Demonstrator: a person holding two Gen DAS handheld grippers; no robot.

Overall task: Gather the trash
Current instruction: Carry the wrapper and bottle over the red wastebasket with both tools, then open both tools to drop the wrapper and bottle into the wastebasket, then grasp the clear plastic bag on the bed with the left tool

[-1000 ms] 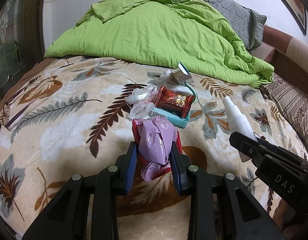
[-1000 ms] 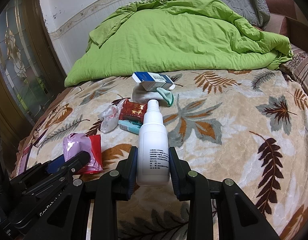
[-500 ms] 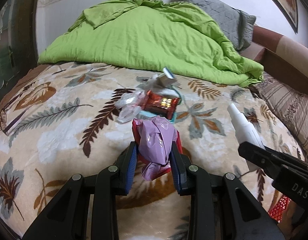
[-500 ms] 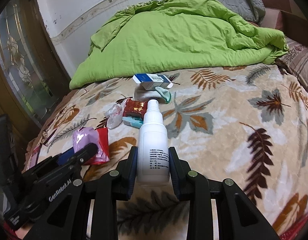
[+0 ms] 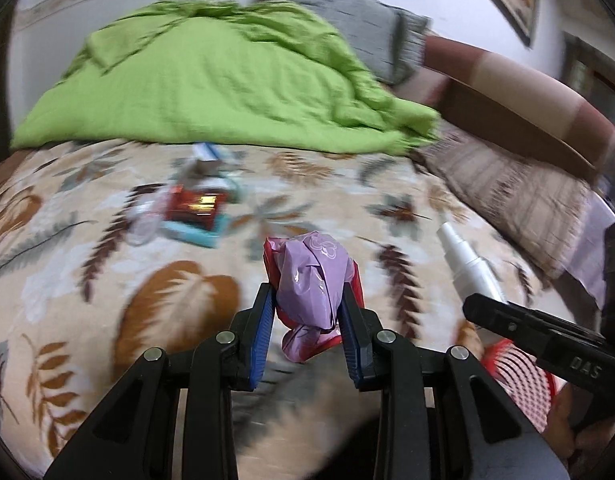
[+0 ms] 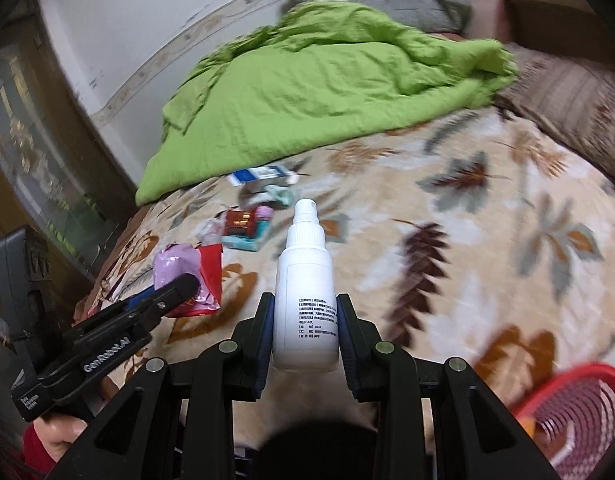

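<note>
My left gripper (image 5: pixel 307 304) is shut on a crumpled purple and red wrapper (image 5: pixel 313 276) and holds it above the leaf-patterned bed. My right gripper (image 6: pixel 305 316) is shut on a white spray bottle (image 6: pixel 305 280), held upright. The bottle also shows in the left wrist view (image 5: pixel 467 264), and the wrapper in the right wrist view (image 6: pixel 187 276). A red mesh basket (image 6: pixel 579 416) sits at the lower right, also seen in the left wrist view (image 5: pixel 515 380). More trash lies on the bed: a red snack packet (image 5: pixel 195 206) on a teal box (image 5: pixel 199 234), clear plastic (image 5: pixel 143 220) and a blue-white carton (image 6: pixel 259 174).
A green duvet (image 5: pixel 211 88) is heaped at the back of the bed. A grey pillow (image 5: pixel 363 40) and a brown headboard (image 5: pixel 527 100) lie to the right. A striped pillow (image 5: pixel 519 196) borders the bed's right side. A dark glass door (image 6: pixel 35 176) stands at the left.
Both grippers have pulled back and swung right with their loads, away from the trash pile. The red basket has come into view at the lower right.
</note>
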